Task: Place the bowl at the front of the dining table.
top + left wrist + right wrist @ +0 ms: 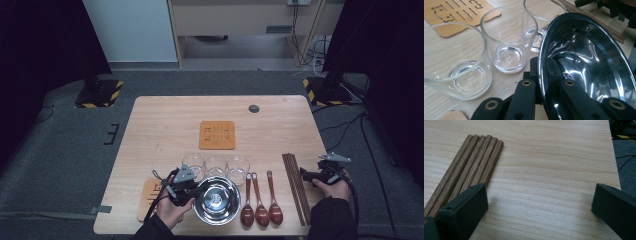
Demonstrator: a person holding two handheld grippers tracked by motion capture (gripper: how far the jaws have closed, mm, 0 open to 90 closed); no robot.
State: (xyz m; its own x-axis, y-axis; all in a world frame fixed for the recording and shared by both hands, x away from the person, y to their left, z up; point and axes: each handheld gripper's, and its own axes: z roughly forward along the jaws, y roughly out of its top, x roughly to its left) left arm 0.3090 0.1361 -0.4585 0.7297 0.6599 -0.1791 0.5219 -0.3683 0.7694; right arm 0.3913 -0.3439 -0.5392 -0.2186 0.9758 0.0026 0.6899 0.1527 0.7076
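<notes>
Two grippers in our hands. Left gripper (192, 192) clamps rim of steel bowl (217, 200), one jaw inside, one outside; bowl sits at near table (165, 125) edge, just in front of three empty glasses (216, 165). Right gripper (306, 175) rests by wooden chopsticks (296, 187), jaws spread wide, gripping nothing. We see three wooden spoons (261, 202) between bowl and chopsticks.

I see a shiny silver bowl (217, 200) beside three dark red-brown spoons (260, 207) and brown, wood-grained chopsticks (296, 187).
</notes>
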